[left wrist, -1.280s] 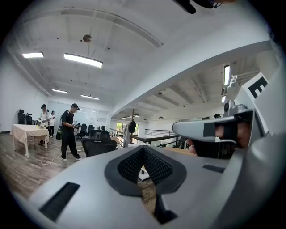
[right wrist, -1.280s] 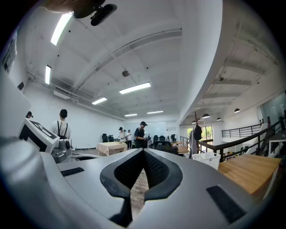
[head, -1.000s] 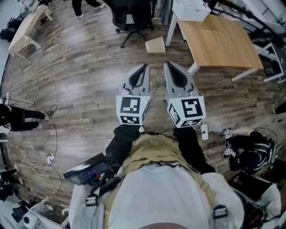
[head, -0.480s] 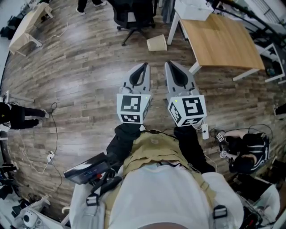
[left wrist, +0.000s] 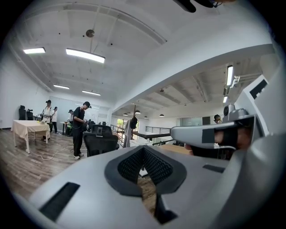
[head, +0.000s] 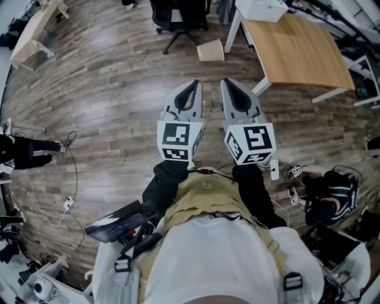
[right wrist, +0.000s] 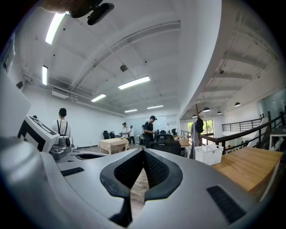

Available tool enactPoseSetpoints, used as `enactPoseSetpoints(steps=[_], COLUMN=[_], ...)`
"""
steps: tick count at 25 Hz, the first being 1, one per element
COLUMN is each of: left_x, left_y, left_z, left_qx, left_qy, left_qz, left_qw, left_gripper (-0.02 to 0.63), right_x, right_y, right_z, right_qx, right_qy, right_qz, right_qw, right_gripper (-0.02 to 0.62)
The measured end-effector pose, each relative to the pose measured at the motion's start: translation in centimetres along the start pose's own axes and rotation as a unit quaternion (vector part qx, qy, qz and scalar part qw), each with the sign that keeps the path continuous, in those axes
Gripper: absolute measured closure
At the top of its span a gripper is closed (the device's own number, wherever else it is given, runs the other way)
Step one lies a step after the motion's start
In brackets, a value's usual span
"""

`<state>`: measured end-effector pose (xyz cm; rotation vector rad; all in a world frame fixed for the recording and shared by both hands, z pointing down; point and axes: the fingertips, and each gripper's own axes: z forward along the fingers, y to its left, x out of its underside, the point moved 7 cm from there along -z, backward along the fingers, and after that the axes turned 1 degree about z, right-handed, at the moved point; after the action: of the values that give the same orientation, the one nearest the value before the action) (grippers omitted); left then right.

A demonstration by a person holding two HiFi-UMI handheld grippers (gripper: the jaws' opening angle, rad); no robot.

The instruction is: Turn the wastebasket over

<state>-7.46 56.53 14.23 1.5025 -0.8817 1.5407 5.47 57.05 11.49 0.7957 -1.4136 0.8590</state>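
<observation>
The wastebasket (head: 211,51), a small beige bin, lies tipped on its side on the wood floor ahead, between an office chair and a table leg. My left gripper (head: 192,85) and right gripper (head: 228,84) are held side by side at waist height, pointing toward it and well short of it. In the left gripper view the left gripper (left wrist: 143,148) has its jaws closed tip to tip with nothing between them. The right gripper (right wrist: 143,150) looks the same in the right gripper view. The bin does not show clearly in either gripper view.
A wooden table (head: 297,50) with white legs stands at the right, carrying a white basket (head: 259,9). A black office chair (head: 178,18) is behind the bin. Cables (head: 71,154) trail on the floor at left, dark bags (head: 329,193) at right. Several people (left wrist: 79,129) stand far off.
The head view has shifted a little, so the bin and table sit slightly higher in the frame. Both grippers stay shut and side by side.
</observation>
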Motion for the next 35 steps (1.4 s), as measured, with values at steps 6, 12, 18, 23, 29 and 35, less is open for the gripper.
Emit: enactPoseSetpoints(steps=[6, 12, 18, 23, 29, 35], left_x=[1.0, 2.1, 3.8, 4.6, 4.4, 2.9], left_y=[1.5, 3.1, 4.2, 5.0, 7.5, 9.5], left_z=[0.4, 0.5, 1.1, 3.7, 9.0, 16.7], left_qx=[0.003, 0.001, 0.0, -0.005, -0.02, -0.033], left_qy=[0.011, 0.021, 0.038, 0.05, 0.059, 0.061], left_qz=[-0.006, -0.015, -0.029, -0.035, -0.027, -0.022], left_qw=[0.9999, 0.9997, 0.9989, 0.9981, 0.9977, 0.9974], left_gripper=[0.603, 0.603, 0.603, 0.604, 0.603, 0.604], right_x=[1.2, 2.4, 3.8, 4.7, 4.9, 3.9], right_y=[0.6, 1.4, 1.5, -0.7, -4.3, -9.6], right_z=[1.5, 2.8, 3.8, 6.1, 11.4, 17.9], right_qx=[0.0, -0.002, -0.003, -0.005, -0.008, -0.024], right_qy=[0.012, 0.028, 0.043, 0.052, 0.05, 0.044], right_qz=[0.005, 0.009, 0.009, 0.015, 0.029, 0.035], right_qw=[1.0, 1.0, 0.999, 0.999, 0.998, 0.998], right_gripper=[0.575, 0.574, 0.574, 0.574, 0.574, 0.574])
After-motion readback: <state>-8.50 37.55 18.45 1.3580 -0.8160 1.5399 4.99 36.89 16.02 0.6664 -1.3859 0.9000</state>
